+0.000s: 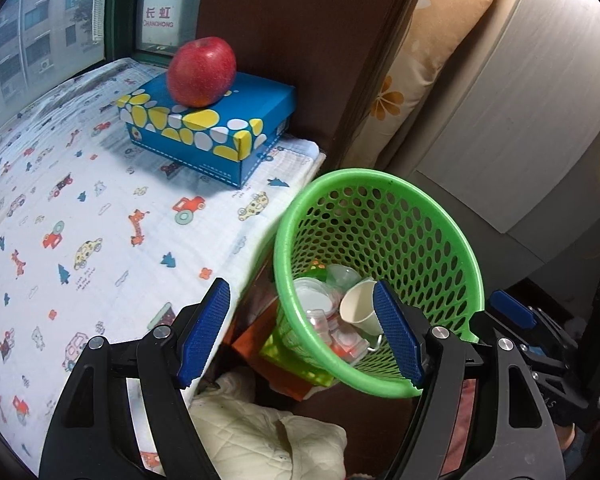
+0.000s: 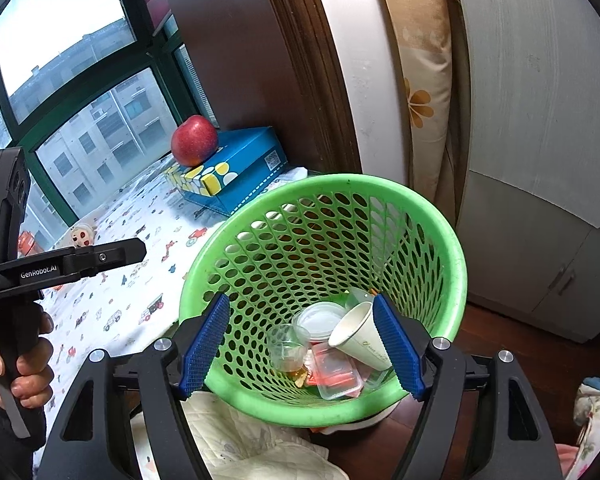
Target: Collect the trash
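A green basket with holes (image 2: 440, 240) sits low in the middle, holding a paper cup (image 2: 360, 340) and clear plastic tubs (image 2: 336, 372).

green basket (image 2: 440, 232), red apple (image 1: 202, 72), blue box (image 1: 256, 120)

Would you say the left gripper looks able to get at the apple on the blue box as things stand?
Probably yes. The left gripper is open and holds nothing, and the apple sits exposed on top of the blue box, with only patterned cloth between them. The green basket stands off to the right.

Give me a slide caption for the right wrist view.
Open right gripper above a green mesh bin holding a paper cup and plastic containers.
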`<action>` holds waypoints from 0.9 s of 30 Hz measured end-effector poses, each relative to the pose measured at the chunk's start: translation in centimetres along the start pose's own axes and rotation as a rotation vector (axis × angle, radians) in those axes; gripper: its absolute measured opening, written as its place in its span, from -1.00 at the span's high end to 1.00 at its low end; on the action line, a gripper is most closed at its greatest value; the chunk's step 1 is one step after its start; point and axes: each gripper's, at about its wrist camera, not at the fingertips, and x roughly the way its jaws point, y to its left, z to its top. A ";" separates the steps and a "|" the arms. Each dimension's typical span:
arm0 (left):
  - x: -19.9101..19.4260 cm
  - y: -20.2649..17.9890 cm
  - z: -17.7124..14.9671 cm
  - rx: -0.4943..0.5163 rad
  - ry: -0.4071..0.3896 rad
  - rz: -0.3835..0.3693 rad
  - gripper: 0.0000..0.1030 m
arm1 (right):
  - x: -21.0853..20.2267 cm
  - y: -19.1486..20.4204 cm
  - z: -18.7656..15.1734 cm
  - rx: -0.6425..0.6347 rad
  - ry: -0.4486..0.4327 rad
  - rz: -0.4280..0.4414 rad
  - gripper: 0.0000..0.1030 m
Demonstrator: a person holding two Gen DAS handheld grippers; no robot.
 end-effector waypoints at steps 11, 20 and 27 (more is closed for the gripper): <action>-3.8 4.3 -1.6 -0.047 -0.082 0.132 -0.45 | 0.8 5.0 0.3 -0.082 0.008 0.070 -0.54; -7.7 8.0 -3.0 -0.067 -0.158 0.263 -0.67 | 1.9 10.1 0.7 -0.155 0.016 0.135 -0.66; -10.3 11.0 -4.5 -0.105 -0.186 0.352 -0.77 | 2.5 14.0 1.2 -0.209 0.015 0.181 -0.72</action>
